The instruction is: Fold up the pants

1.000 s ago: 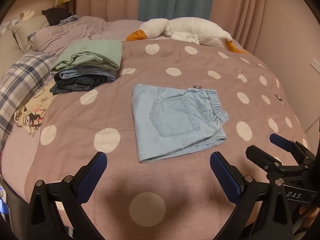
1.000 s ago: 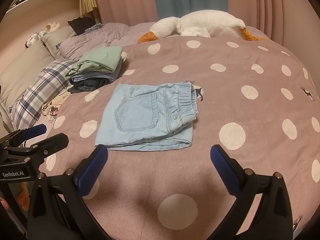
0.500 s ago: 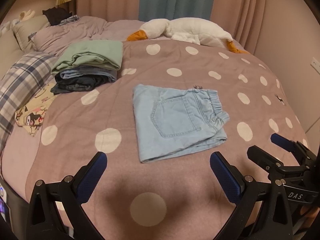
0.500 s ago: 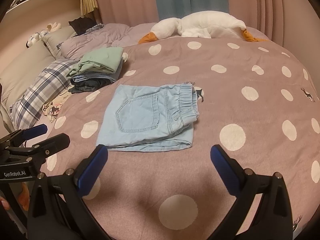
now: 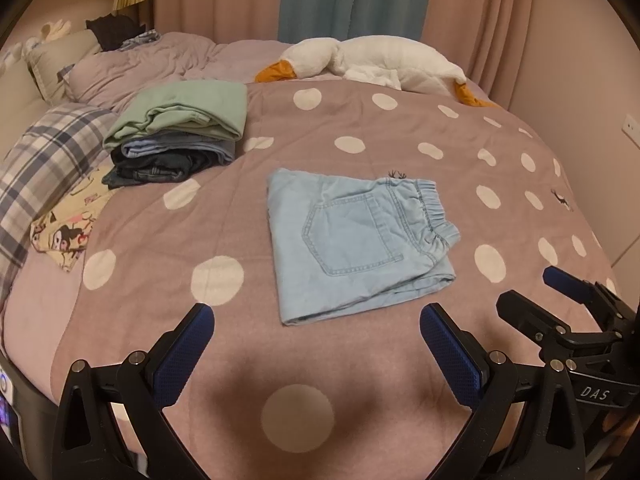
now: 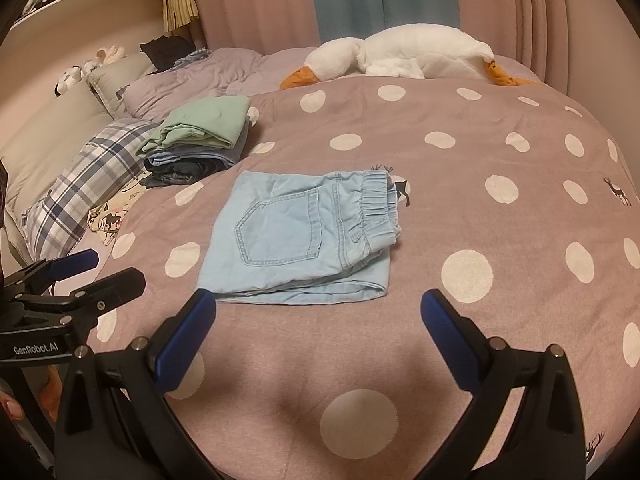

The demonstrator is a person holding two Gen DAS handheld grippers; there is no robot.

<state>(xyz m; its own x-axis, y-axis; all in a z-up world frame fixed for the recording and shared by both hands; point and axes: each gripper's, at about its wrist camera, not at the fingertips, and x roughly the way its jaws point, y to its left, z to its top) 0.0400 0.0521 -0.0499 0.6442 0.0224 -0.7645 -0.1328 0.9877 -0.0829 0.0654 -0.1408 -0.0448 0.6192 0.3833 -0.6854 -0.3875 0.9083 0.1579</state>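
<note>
Light blue denim pants (image 5: 356, 240) (image 6: 304, 236) lie folded into a flat rectangle on the pink polka-dot blanket (image 5: 240, 208), back pocket up, elastic waistband to the right. My left gripper (image 5: 316, 328) hovers open just short of the pants' near edge, nothing between its blue pads. My right gripper (image 6: 318, 312) is open too, over the near edge of the same pants. Each gripper shows in the other's view: the right one (image 5: 560, 300) at the lower right, the left one (image 6: 84, 276) at the lower left.
A stack of folded clothes (image 5: 180, 132) (image 6: 200, 140), green on top, sits at the back left. Beside it lie a plaid pillow (image 5: 40, 160) and a cartoon-print cloth (image 5: 68, 228). A white goose plush (image 5: 376, 64) lies along the far edge, before curtains.
Both views have drifted slightly closer to the pants; the pants and both open grippers are otherwise unchanged.
</note>
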